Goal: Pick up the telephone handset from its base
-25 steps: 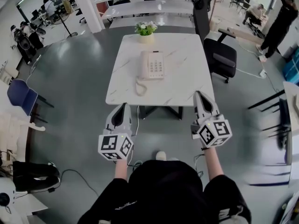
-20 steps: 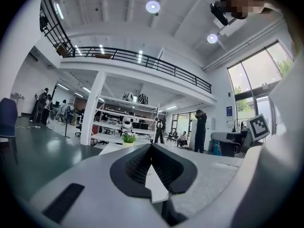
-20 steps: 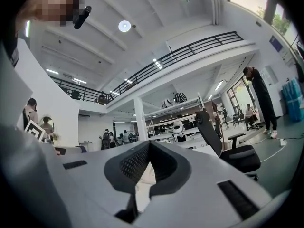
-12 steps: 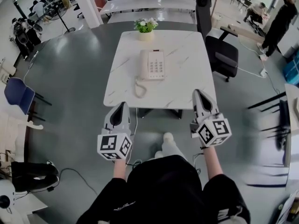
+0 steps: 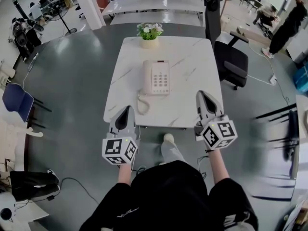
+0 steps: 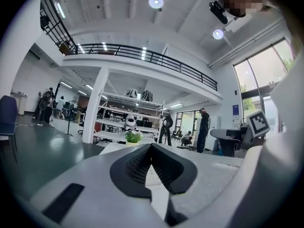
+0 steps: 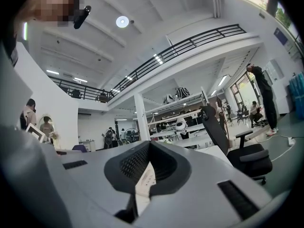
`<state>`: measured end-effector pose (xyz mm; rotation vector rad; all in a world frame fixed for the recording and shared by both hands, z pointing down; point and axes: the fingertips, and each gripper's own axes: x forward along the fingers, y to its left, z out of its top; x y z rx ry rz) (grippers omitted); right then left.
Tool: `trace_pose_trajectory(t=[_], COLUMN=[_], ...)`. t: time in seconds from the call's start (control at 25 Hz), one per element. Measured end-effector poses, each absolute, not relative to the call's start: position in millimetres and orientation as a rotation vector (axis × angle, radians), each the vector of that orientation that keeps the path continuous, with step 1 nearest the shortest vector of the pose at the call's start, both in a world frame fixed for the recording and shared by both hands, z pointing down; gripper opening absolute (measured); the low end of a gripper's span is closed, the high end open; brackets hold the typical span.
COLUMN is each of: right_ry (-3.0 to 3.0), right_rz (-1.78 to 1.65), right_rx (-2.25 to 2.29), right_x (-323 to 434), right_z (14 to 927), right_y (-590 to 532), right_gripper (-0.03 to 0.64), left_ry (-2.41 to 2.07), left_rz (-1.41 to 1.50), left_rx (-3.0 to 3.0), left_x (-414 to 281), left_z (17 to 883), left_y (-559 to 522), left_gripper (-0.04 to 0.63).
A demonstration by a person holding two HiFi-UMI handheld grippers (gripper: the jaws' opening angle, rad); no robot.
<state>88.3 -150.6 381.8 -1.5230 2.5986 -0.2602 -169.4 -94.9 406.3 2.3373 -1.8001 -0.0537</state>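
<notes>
Standing by, I see the person facing the table (image 5: pixel 192 61), one tool in each hand, both held level at its near edge. The left tongs (image 5: pixel 127 109) are pressed together with nothing in them, and the right tongs (image 5: pixel 202 95) look pressed together and empty too. The telephone base (image 5: pixel 161 77) sits near the middle of the table. The handset (image 5: pixel 147 76) rests in its cradle along the base's left side, untouched. Its coiled cord (image 5: pixel 142 104) loops from the base toward the person. Both tools are well short of the base.

To do this well, I reckon one pair of tongs must spread before arriving. It should then straddle the handset's middle across its narrow width and lift straight up, leaving slack in the cord so the base isn't dragged.

Beyond the base, at the far edge, a small pot (image 5: pixel 149 42) holds a flowering plant (image 5: pixel 149 30).
</notes>
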Motion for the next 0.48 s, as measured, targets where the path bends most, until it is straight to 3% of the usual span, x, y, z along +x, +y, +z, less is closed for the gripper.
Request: trace_pose_trajectory(t=[0.48], right_ry=[2.653], right_rz=[-0.295], right_rx=[-1.475], right_x=[86], right_z=[391], right_y=[-247], right_gripper=[-0.009], left_ry=[-1.827], left_rz=[-0.045], left_rx=[2.310], left_x=[-157], left_z=[410], left_y=[-191], left_gripper=[-0.001])
